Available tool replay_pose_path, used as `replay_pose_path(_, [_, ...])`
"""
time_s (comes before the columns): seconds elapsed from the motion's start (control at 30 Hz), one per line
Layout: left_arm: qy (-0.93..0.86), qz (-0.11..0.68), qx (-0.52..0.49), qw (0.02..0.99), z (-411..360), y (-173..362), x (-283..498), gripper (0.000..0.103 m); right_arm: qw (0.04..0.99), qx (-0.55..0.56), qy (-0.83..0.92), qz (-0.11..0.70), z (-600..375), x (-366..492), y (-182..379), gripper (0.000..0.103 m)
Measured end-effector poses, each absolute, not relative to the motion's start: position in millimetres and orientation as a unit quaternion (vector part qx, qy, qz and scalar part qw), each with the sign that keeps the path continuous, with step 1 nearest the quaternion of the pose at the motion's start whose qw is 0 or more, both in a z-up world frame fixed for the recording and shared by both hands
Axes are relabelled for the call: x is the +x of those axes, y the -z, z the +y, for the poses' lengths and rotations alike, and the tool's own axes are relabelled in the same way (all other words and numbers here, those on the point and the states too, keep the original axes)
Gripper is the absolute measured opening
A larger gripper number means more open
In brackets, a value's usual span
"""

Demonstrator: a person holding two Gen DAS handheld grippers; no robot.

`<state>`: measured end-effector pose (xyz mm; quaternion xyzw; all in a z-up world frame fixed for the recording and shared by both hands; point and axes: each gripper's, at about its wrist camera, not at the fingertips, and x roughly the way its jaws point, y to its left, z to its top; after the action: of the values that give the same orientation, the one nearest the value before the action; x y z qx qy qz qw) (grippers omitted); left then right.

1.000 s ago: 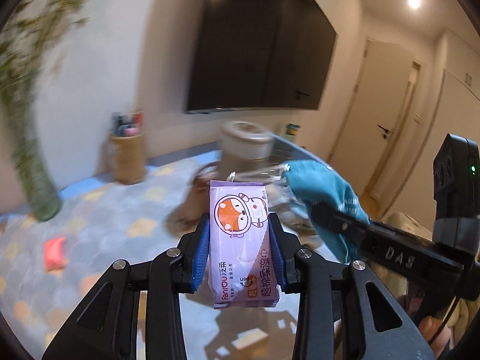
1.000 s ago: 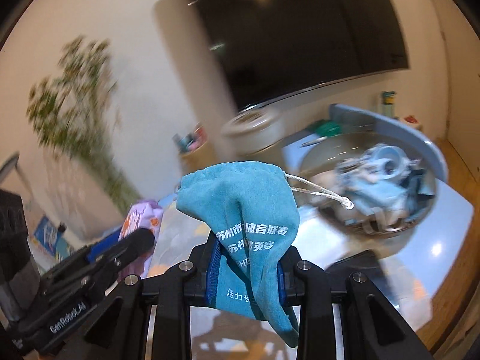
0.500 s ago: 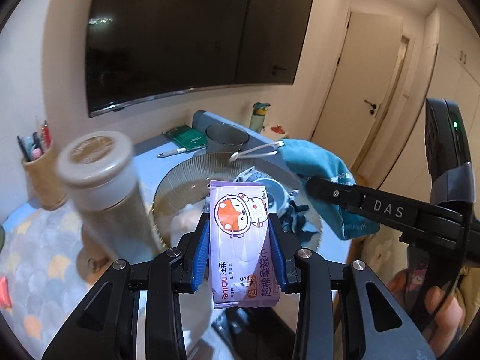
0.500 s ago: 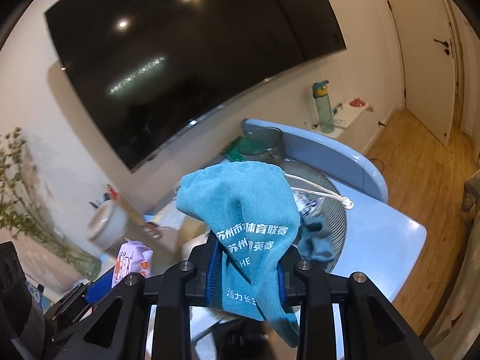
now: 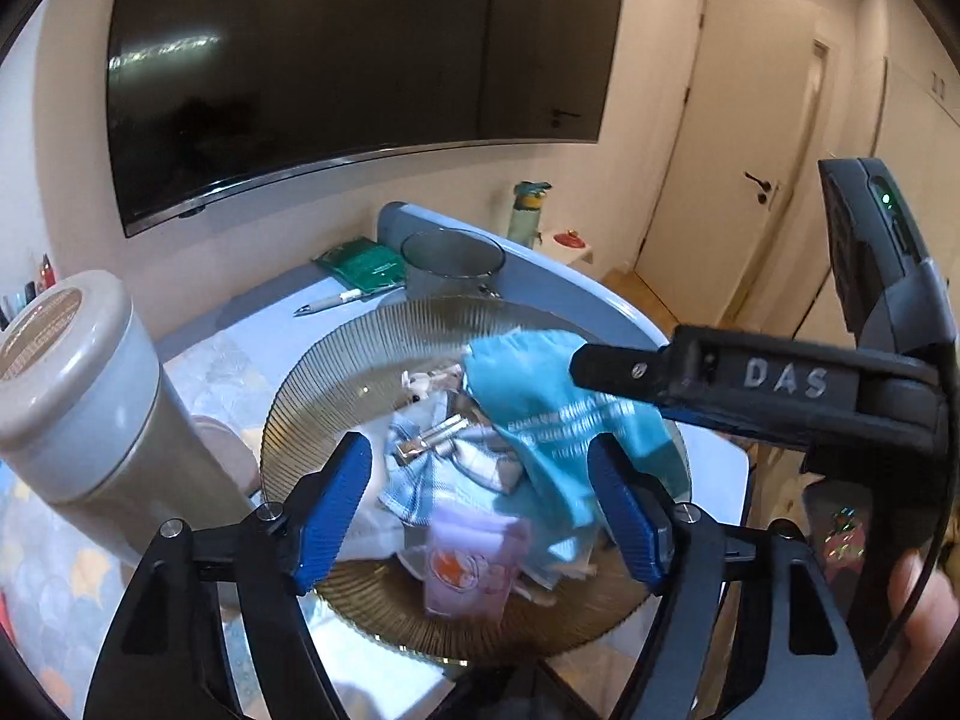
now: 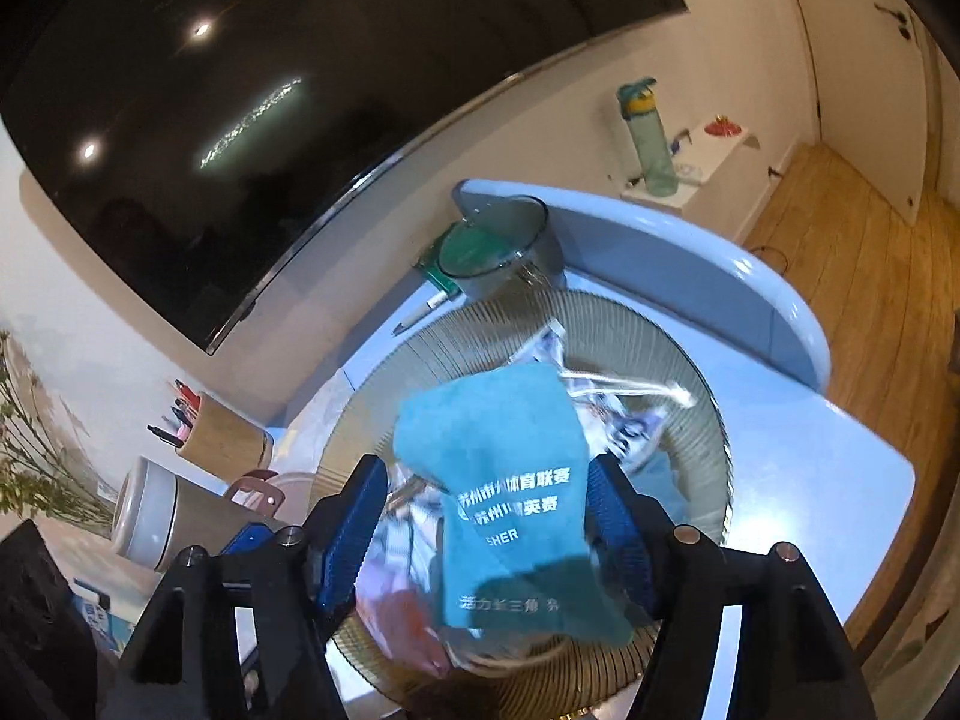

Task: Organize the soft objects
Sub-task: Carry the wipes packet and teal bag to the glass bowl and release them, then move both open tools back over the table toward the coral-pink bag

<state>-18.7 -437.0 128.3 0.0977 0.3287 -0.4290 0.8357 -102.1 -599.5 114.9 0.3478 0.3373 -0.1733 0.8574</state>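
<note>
Now both jaws opening, pouch (image 6: 510, 480) released.

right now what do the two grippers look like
Both are matte black plastic with angular linkage arms, silver pivot screws and ribbed blue pads on the jaws. The left gripper and right gripper match. In the left wrist view the right one shows raised "DAS" lettering and a small green light on its body.

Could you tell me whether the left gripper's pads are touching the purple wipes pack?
Apart: the left wrist view shows the opening left gripper with gaps beside the purple wipes pack.
</note>
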Motion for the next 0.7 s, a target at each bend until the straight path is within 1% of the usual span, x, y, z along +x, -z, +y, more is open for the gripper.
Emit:
replay_pose_path(0.17, [0.431, 0.308, 0.124, 0.839, -421.5, -134.3, -38.1, 0.073, 0.859, 0.358, 0.172, 0.324, -596.4, -123.5, -117.7, 0.068])
replay_pose_path(0.3, [0.428, 0.291, 0.113, 0.848, -391.1, -149.3, -48.1, 0.073, 0.869, 0.349, 0.171, 0.307, -578.1, -139.2, -133.3, 0.068])
replay_pose_path(0.6, [0.392, 0.268, 0.068, 0.877, -279.2, -186.7, -59.3, 0.073, 0.893, 0.320, 0.135, 0.284, -514.3, -156.7, -168.8, 0.068])
replay_pose_path(0.67, [0.379, 0.262, 0.059, 0.886, -249.4, -192.8, -59.6, 0.073, 0.901, 0.310, 0.115, 0.282, -491.8, -156.1, -175.5, 0.071])
replay_pose_path(0.7, [0.371, 0.260, 0.055, 0.890, -233.7, -195.5, -60.0, 0.074, 0.904, 0.304, 0.103, 0.281, -479.4, -154.2, -178.4, 0.075])
